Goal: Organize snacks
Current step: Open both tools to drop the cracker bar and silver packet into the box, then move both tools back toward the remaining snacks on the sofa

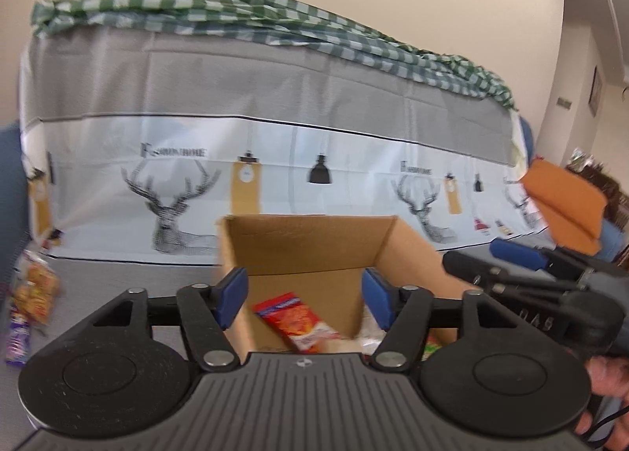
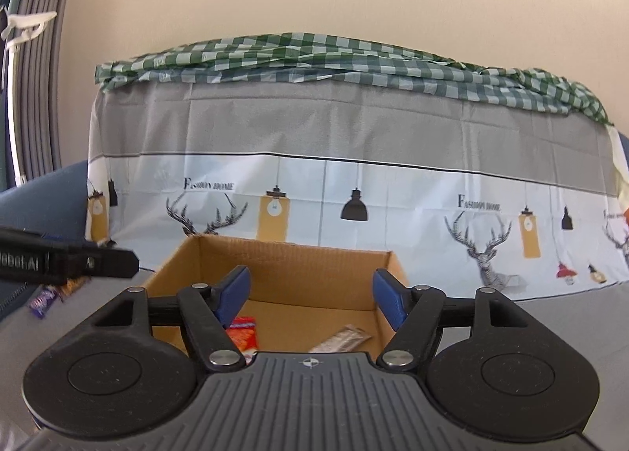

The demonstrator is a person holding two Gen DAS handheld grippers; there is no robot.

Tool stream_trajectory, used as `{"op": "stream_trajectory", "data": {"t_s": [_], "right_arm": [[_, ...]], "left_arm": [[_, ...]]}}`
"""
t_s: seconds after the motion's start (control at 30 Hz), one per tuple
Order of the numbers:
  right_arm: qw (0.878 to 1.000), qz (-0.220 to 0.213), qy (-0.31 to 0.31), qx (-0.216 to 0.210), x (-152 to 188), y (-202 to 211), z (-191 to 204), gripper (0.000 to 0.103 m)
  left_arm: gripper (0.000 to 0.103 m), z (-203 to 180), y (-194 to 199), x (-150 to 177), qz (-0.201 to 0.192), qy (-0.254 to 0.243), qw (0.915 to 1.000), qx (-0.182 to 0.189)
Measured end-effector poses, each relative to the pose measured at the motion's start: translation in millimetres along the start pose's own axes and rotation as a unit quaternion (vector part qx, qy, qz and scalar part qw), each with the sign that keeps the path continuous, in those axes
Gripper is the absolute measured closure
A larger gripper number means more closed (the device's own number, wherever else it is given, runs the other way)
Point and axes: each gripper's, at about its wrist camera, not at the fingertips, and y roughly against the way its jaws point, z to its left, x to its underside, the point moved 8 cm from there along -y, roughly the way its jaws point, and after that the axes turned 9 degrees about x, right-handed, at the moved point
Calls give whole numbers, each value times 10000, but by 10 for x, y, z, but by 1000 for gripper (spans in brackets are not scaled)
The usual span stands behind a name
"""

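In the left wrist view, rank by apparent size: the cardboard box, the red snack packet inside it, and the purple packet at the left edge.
1. cardboard box, clearly largest.
2. red snack packet.
3. purple packet, cut off by the frame edge and blurred, so its place below the red packet is unsure.

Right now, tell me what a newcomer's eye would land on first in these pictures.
The open cardboard box sits dead centre, just beyond both open grippers, with a red snack packet lying on its floor. Behind it hangs a deer-print cloth topped by a green checked cloth. More snack packets lie on the grey surface left of the box.
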Motion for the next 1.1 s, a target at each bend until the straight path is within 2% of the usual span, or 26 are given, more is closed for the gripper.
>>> {"op": "stream_trajectory", "data": {"t_s": [0.2,0.43,0.53,0.6,0.67,0.73,0.87,1.0,1.1], "right_arm": [[9977,61,-588,-323,-32,-2,319,32],[9968,217,-680,-368,-14,-59,861,33],[9962,382,-681,-398,21,-105,1076,34],[9950,536,-710,-445,53,-151,1205,38],[9941,726,-648,-490,98,-198,1343,51],[9931,977,-456,-461,174,-257,1489,59],[9895,1326,-306,-478,276,-348,1689,62],[9866,1507,-260,-568,320,-397,1806,62],[9855,1569,-220,-604,329,-435,1854,61]], "left_arm": [[33,206,230,50,-11,-64,9998,-186],[34,554,432,62,13,318,9993,-214],[47,737,511,72,-4,460,9981,-403],[65,902,542,99,57,594,9962,-640],[71,1122,575,163,151,803,9918,-978],[73,1366,596,259,298,1020,9852,-1342],[73,1847,619,480,664,1384,9667,-2048],[73,2185,643,599,861,1828,9504,-2364],[73,2287,629,629,914,1914,9444,-2514]]}}
